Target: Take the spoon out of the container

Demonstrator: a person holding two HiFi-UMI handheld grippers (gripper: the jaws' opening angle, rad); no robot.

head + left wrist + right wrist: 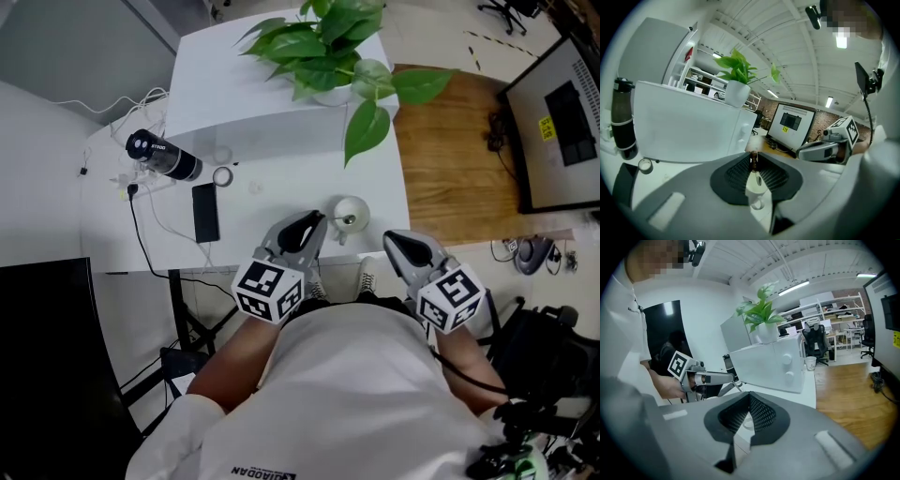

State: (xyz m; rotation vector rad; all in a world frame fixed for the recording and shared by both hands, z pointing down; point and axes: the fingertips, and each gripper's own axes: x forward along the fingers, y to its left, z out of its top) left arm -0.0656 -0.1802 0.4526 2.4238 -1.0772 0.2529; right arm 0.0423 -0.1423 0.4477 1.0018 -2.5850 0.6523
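Note:
A white cup (352,214) stands near the front edge of the white table (281,187), and a spoon (347,222) stands in it. My left gripper (322,222) reaches the cup from the left. In the left gripper view the jaws are closed on the spoon's brown handle (753,161), with the cup (756,190) just below. My right gripper (392,239) hovers to the right of the cup, apart from it, its jaws together and holding nothing. A bit of the cup's rim (743,423) shows under its tips.
A potted plant (323,47) stands on a white box (225,103) at the back of the table. A black bottle (161,156), a phone (205,212), a tape roll (222,175) and cables lie to the left. To the right are wooden floor and a monitor (562,122).

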